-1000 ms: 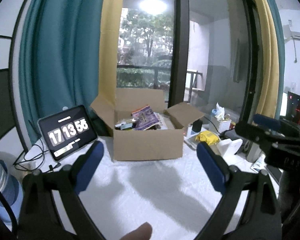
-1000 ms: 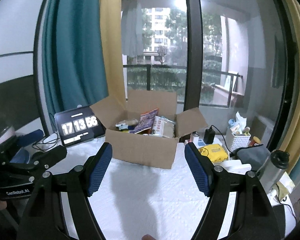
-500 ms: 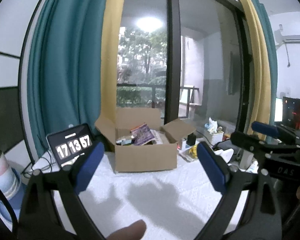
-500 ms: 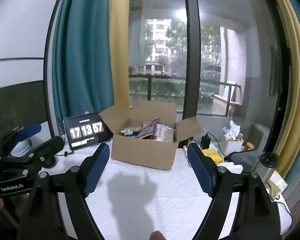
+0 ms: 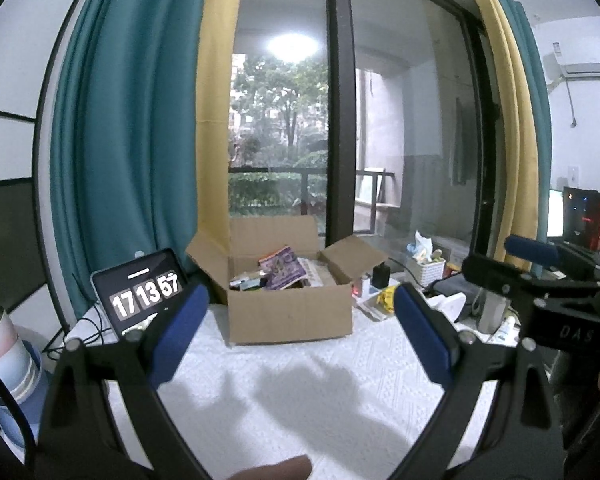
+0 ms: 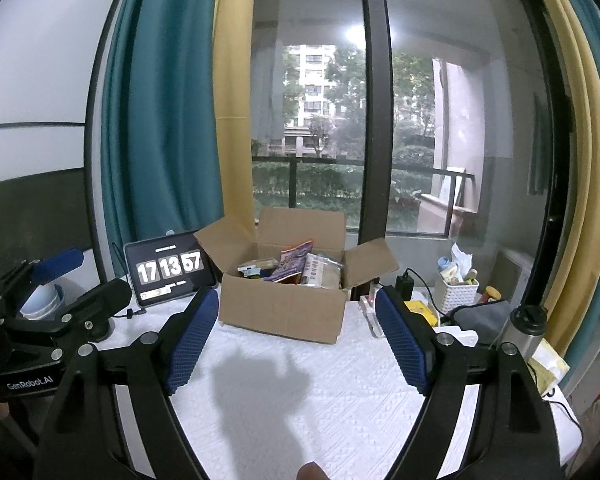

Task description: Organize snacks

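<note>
Both grippers have drawn back from the cardboard box (image 5: 288, 312), which looks smaller now. "GenRobot.AI" marks the left gripper (image 6: 36, 384); the tablet (image 6: 168, 274) reads 17 13 57. Left gripper and right gripper (image 6: 296, 340) gape wide, empty, the right's jaws having just widened. Snack packets (image 6: 296, 266), labels probably unreadable, sit boxed well beyond them.

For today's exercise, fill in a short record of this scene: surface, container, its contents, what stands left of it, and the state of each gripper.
surface: table under a white textured cloth
container: cardboard box, flaps open
contents: snack packets, some sticking up above the rim
left of box: tablet showing a clock
left gripper: open, nothing between the jaws
right gripper: open, nothing between the jaws
</note>
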`<state>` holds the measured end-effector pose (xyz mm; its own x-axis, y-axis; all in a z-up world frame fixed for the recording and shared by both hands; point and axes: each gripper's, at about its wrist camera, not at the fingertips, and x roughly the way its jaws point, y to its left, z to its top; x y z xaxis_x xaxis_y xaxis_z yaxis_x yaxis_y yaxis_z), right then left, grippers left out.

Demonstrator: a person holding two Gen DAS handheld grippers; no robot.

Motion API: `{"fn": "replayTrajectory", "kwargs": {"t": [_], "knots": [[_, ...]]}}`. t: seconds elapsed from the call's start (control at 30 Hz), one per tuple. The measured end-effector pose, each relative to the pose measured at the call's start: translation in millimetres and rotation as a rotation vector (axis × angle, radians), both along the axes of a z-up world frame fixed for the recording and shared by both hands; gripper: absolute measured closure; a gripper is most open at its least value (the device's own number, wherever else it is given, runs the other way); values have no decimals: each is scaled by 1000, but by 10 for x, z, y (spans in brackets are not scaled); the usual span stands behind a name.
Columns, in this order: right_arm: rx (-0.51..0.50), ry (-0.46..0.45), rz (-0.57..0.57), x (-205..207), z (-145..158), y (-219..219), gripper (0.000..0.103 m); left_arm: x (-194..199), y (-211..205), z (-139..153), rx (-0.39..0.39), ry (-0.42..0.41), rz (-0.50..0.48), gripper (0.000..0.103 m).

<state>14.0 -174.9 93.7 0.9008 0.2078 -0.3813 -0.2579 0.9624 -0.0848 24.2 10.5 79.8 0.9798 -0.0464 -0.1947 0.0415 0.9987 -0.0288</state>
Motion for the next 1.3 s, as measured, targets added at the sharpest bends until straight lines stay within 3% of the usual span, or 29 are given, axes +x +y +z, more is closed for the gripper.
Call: {"fn": "replayTrajectory", "kwargs": {"t": [1.3], "knots": [[4,0,-2,16,22,-12,20,-30,-50,1,0,2,1,8]]}}
